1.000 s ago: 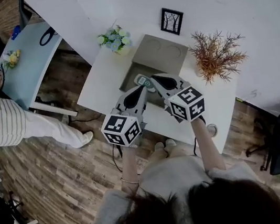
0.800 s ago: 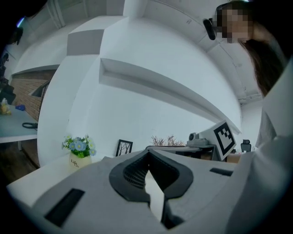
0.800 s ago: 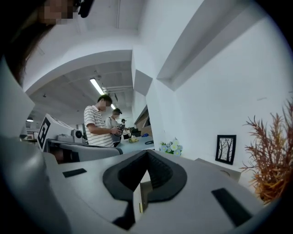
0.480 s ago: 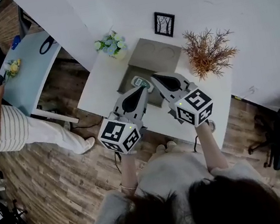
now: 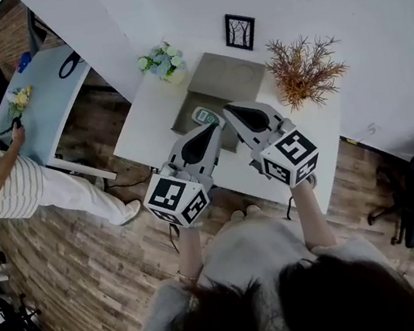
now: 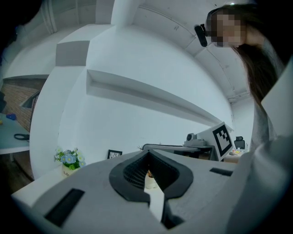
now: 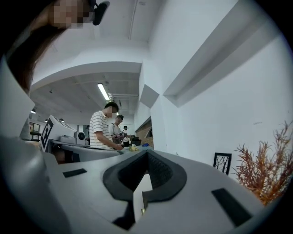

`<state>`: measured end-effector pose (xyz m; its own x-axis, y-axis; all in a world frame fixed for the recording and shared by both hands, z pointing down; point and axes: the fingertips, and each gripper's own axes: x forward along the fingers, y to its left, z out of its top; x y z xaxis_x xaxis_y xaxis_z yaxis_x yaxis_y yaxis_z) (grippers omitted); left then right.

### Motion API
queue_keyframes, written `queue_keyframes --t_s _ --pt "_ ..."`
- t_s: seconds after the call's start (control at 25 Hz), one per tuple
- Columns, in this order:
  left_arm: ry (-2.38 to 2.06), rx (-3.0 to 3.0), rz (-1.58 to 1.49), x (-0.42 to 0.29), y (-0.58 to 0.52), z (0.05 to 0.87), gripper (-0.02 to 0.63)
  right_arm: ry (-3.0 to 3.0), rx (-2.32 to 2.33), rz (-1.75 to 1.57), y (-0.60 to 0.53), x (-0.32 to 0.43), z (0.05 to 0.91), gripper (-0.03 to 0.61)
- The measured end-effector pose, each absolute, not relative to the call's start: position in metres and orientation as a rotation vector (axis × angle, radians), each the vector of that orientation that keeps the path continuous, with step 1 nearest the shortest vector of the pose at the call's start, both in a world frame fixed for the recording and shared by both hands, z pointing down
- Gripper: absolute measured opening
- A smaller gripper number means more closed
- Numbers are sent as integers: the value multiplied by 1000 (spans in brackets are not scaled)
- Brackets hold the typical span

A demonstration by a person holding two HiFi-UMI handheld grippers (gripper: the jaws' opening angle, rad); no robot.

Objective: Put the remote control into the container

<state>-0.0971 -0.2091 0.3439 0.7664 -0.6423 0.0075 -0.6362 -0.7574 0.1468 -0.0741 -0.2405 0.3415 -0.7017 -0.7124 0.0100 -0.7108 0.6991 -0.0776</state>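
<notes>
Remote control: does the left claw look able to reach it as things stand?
Probably yes. The remote control lies uncovered just past the left claw, by the near edge of the container, with nothing between them. The claw is shut and would need to open first.

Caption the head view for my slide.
Left tool and right tool, both shut, poised above the white table near the remote control and grey container.
</notes>
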Motion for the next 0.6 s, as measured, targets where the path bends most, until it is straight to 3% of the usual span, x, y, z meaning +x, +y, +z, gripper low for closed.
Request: queue_keyframes --t_s 0.6 --pt "-1037 2859 -65 -94 -196 333 3 2855 -1222 -75 -231 -64 336 -2"
